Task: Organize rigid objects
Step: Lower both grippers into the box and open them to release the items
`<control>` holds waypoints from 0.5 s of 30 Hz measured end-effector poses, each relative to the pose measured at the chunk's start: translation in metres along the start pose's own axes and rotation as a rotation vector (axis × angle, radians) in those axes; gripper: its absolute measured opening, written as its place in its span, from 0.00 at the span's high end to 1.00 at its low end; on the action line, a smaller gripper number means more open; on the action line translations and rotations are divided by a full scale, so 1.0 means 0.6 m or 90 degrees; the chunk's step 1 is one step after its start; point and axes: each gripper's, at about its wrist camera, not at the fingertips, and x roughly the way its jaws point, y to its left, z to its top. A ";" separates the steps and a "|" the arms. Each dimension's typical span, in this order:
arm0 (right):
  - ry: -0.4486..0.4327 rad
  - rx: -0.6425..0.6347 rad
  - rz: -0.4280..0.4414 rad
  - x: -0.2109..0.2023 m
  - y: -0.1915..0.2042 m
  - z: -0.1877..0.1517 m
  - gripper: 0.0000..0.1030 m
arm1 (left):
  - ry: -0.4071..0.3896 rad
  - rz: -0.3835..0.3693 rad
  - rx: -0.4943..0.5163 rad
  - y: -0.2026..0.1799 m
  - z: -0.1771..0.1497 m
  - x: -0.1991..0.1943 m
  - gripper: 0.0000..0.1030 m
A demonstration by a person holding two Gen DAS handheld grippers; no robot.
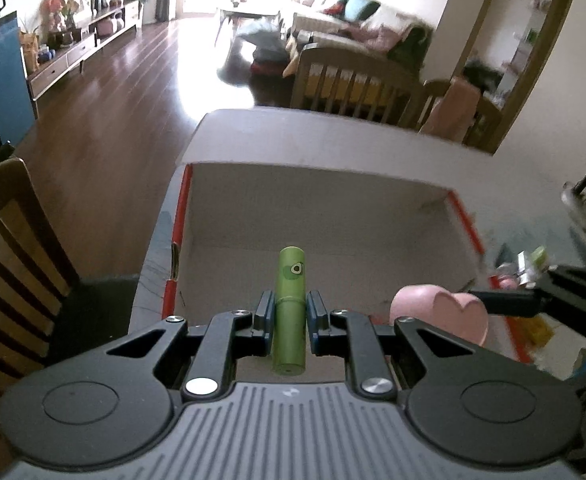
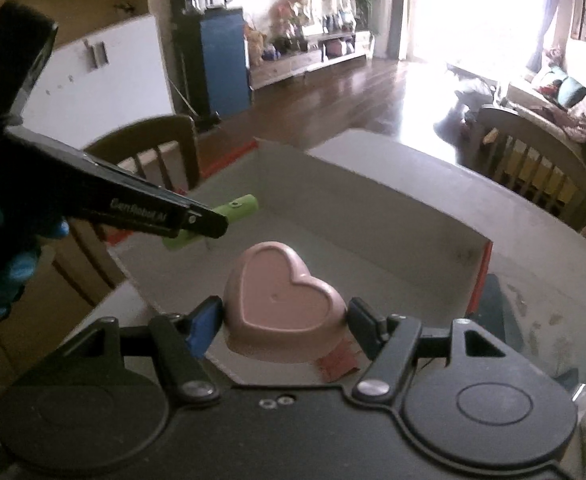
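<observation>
My left gripper [image 1: 289, 312] is shut on a green tube with an avocado sticker [image 1: 291, 308], holding it over the open cardboard box [image 1: 321, 216]. My right gripper [image 2: 283, 316] is shut on a pink heart-shaped dish [image 2: 281, 300], held over the near edge of the same box [image 2: 373, 216]. The pink dish [image 1: 441, 312] and the right gripper show at the right of the left wrist view. The green tube [image 2: 241, 208] and the left gripper show at the left of the right wrist view.
The box with red-taped edges [image 1: 179, 216] sits on a grey table [image 1: 333, 136]. Wooden chairs [image 1: 9, 248] stand at the left and beyond the table [image 1: 345, 80]. Small items [image 1: 529, 264] lie on the table to the right of the box.
</observation>
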 end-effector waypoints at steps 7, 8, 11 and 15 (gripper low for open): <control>0.064 0.027 -0.036 0.059 -0.008 -0.009 0.34 | 0.069 0.020 0.019 0.004 0.004 0.079 0.84; 0.077 0.035 -0.037 0.067 -0.010 -0.010 0.34 | 0.075 0.021 0.023 0.002 0.004 0.085 0.84; 0.112 0.047 -0.047 0.086 -0.014 -0.015 0.34 | 0.104 0.013 0.036 -0.006 0.002 0.106 0.84; 0.138 0.068 -0.050 0.102 -0.021 -0.019 0.34 | 0.138 0.018 0.052 -0.014 -0.003 0.128 0.84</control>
